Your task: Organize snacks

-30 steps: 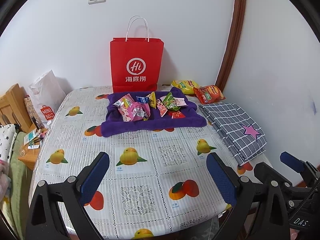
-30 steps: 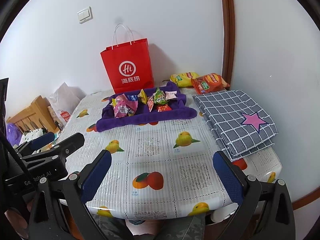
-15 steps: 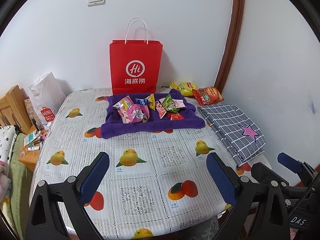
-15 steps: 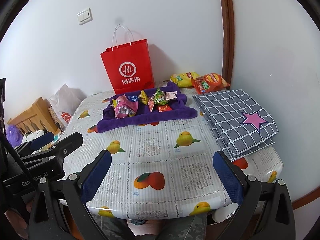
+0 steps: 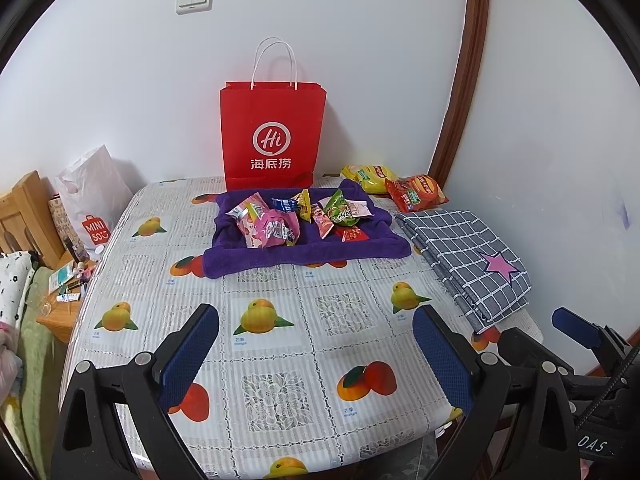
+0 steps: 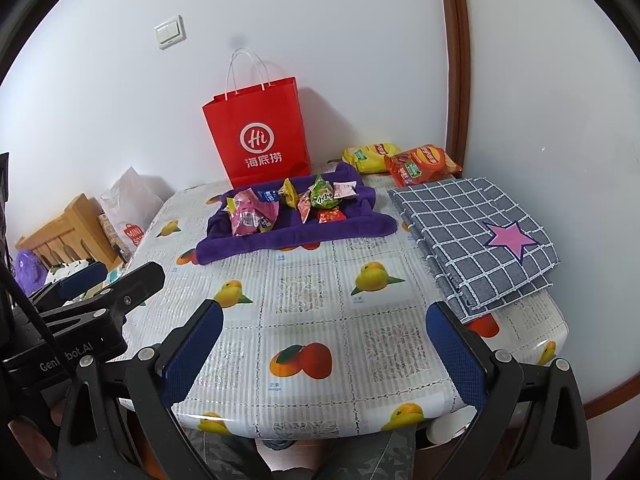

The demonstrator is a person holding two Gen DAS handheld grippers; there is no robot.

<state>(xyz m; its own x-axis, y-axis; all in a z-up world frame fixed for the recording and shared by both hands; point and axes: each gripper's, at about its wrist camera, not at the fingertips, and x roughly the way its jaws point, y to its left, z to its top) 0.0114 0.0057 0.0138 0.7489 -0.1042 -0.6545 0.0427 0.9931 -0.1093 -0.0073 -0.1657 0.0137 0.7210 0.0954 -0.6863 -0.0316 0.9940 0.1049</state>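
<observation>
Several small snack packets (image 5: 276, 226) (image 6: 256, 216) lie on a purple towel (image 5: 304, 256) (image 6: 288, 236) at the far middle of the table. A yellow chip bag (image 5: 366, 174) (image 6: 370, 156) and a red chip bag (image 5: 418, 192) (image 6: 422, 164) lie behind it at the right. A red paper bag (image 5: 272, 136) (image 6: 258, 136) stands against the wall. My left gripper (image 5: 316, 356) and right gripper (image 6: 326, 354) are open and empty, above the table's near edge.
A folded grey checked cloth with a pink star (image 5: 468, 256) (image 6: 480, 236) lies at the table's right side. A white Miniso bag (image 5: 94, 204) and wooden furniture (image 5: 20, 216) stand left of the table. Walls close the back and right.
Both grippers have drawn back slightly from the table; the scene sits a little lower and farther. Nothing on the table moved.
</observation>
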